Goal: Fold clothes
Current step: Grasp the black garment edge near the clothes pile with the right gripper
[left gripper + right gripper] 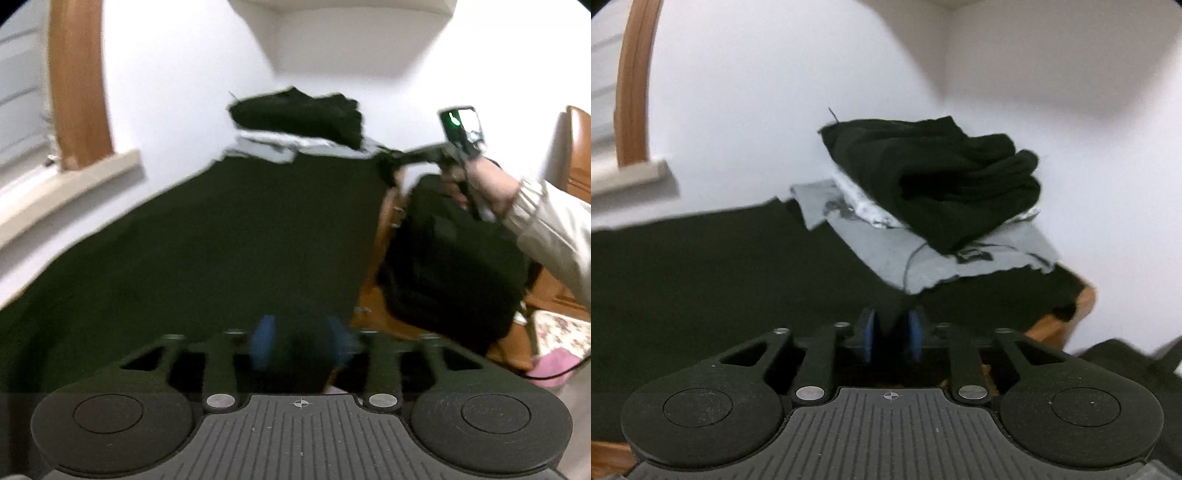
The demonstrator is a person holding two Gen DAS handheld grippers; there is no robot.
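Observation:
A large dark garment (221, 251) lies spread over the wooden table and also shows in the right wrist view (720, 266). My left gripper (301, 345) holds dark cloth between its blue pads at the near edge. My right gripper (891, 338) is shut on the dark cloth too; it also shows in the left wrist view (388, 166) at the garment's far right corner, held by a hand. At the far end a pile of clothes sits: a folded black piece (934, 181) on grey and white pieces (945, 258).
The table's wooden edge (1071, 314) shows at the right. A black bag (450, 258) stands on a chair beside the table. White walls close the back, a wood-framed window (77, 85) and sill at left. Pink cloth (554, 365) lies low right.

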